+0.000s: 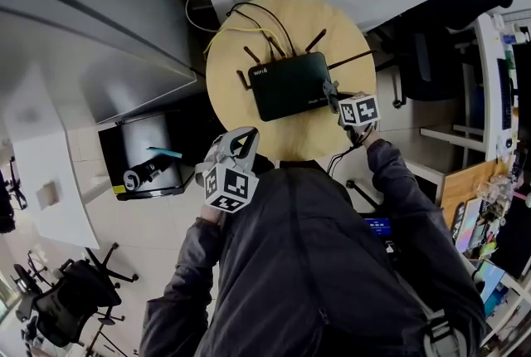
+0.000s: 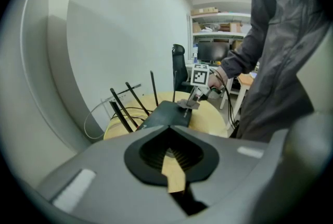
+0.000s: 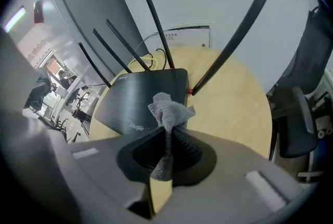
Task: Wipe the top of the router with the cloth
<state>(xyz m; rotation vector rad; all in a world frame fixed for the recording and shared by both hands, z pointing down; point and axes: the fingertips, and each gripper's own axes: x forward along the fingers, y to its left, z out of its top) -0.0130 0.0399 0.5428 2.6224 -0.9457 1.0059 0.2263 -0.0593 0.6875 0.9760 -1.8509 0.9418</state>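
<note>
A black router (image 1: 290, 85) with several antennas lies on a round wooden table (image 1: 236, 110). My right gripper (image 1: 331, 91) hovers at the router's right edge, shut on a small grey cloth (image 3: 167, 108). The cloth's bunched end pokes out past the jaws, just over the router top (image 3: 140, 100). In the left gripper view the cloth (image 2: 186, 104) hangs at the near corner of the router (image 2: 164, 113). My left gripper (image 1: 246, 135) is held back at the table's near rim, off the router. Its jaws meet with nothing between them (image 2: 169, 126).
Yellow and black cables (image 1: 245, 15) loop behind the router toward the wall. A black office chair (image 1: 448, 15) stands right of the table, and a desk (image 1: 498, 81) beyond it. A dark box (image 1: 149, 160) sits on the floor at the left.
</note>
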